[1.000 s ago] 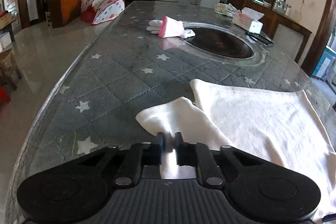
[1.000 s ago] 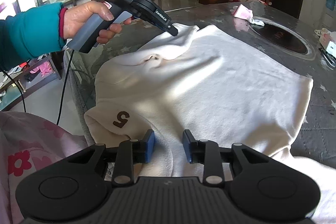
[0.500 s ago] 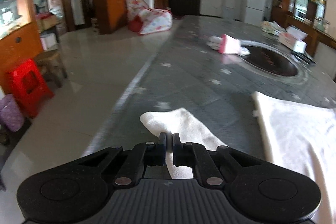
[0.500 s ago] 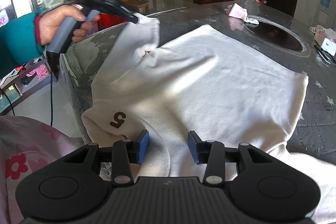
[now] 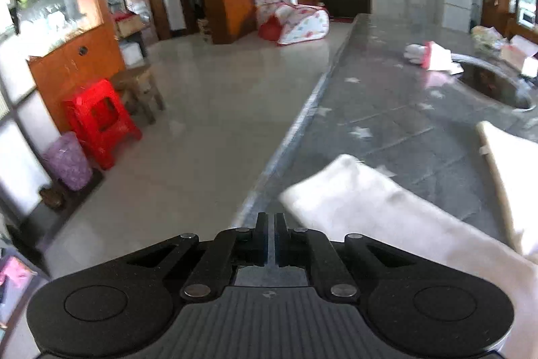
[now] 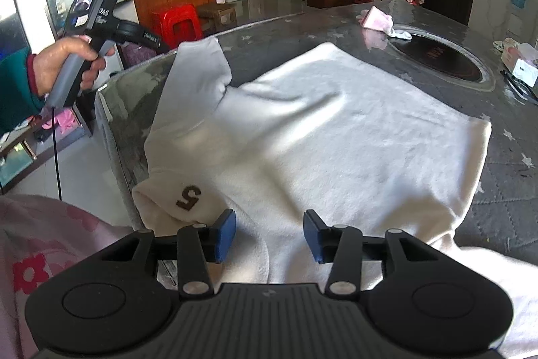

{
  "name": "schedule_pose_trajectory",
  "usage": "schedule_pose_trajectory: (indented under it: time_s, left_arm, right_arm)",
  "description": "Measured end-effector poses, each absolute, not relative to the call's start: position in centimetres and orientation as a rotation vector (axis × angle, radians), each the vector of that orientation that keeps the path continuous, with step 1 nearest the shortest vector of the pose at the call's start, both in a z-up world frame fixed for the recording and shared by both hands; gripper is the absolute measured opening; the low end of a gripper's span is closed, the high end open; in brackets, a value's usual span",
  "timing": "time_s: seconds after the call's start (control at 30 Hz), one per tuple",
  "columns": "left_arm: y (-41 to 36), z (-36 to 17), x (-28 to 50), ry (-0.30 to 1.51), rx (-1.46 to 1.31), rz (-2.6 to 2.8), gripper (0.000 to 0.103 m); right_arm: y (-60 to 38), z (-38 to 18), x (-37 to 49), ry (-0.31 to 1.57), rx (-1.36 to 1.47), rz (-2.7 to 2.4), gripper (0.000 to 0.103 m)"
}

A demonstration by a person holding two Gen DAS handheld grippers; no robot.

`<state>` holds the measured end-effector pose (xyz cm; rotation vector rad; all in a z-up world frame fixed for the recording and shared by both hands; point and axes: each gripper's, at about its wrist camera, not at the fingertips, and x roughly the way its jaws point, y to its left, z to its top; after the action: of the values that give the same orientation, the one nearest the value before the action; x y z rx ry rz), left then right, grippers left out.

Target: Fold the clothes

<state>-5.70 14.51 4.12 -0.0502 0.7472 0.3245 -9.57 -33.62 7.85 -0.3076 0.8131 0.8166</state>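
Observation:
A white sweatshirt with a brown "5" lies spread on the grey star-patterned table. Its left sleeve lies stretched out toward the table's left edge; it also shows in the left wrist view. My left gripper is shut with nothing between its jaws, just left of the sleeve over the table edge. My right gripper is open above the near part of the sweatshirt, close to the "5".
A pink and white cloth lies at the far side beside a round dark inset. A tissue box stands at the right. A red stool stands on the floor to the left.
My left gripper pulled the sleeve out to the left, let it go and swung leftward off the table edge. My right gripper opened wider.

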Motion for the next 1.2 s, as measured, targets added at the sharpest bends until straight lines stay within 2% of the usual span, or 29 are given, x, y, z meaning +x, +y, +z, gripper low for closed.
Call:
schedule_pose_trajectory:
  time_s: [0.27, 0.53, 0.67, 0.93, 1.2]
  left_arm:
    - [7.4, 6.5, -4.8, 0.723, -0.074, -0.094, 0.006]
    - [0.9, 4.8, -3.2, 0.794, -0.053, -0.37, 0.004]
    - [0.7, 3.4, -2.3, 0.851, -0.053, -0.36, 0.004]
    - [2.3, 3.1, -0.3, 0.837, -0.024, -0.304, 0.004]
    - [1.1, 4.0, 1.5, 0.837, 0.023, -0.305, 0.006]
  right_arm:
    - [-34.6, 8.7, -8.1, 0.779, -0.283, 0.748, 0.045]
    - [-36.6, 8.3, -6.0, 0.776, -0.242, 0.654, 0.045]
    - [-37.5, 7.7, -4.9, 0.789, -0.218, 0.622, 0.045]
    - [-38.5, 6.5, -3.2, 0.823, -0.193, 0.595, 0.045]
    - [-38.8, 7.5, -1.0, 0.81, -0.192, 0.566, 0.045]
